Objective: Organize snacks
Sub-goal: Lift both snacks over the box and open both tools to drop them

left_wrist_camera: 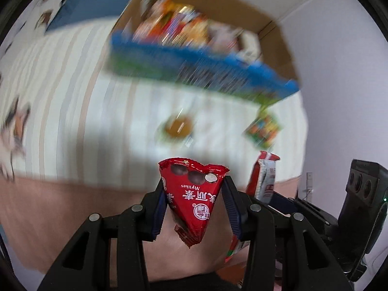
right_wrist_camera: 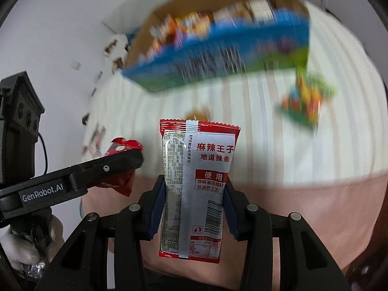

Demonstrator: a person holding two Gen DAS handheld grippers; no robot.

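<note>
Black jaws, blue pads [right_wrist_camera: 155,208], white glove [right_wrist_camera: 14,247]

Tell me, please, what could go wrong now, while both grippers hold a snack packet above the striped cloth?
The left gripper pinches the red triangular packet only across its narrowing lower part, so it may slip out. The box is already crowded, so either this packet or the silver packet in the right gripper may not settle.

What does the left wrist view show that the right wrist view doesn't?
Only the left wrist view: the front of the red chocolate pack clamped in the left tool, and a blue cloth behind the box.

Only the right wrist view: the printed back of the spicy strip pack clamped in the right tool, and a gloved hand.

Both: the snack box, two loose snacks on the striped cloth, each other's tool and pack.
</note>
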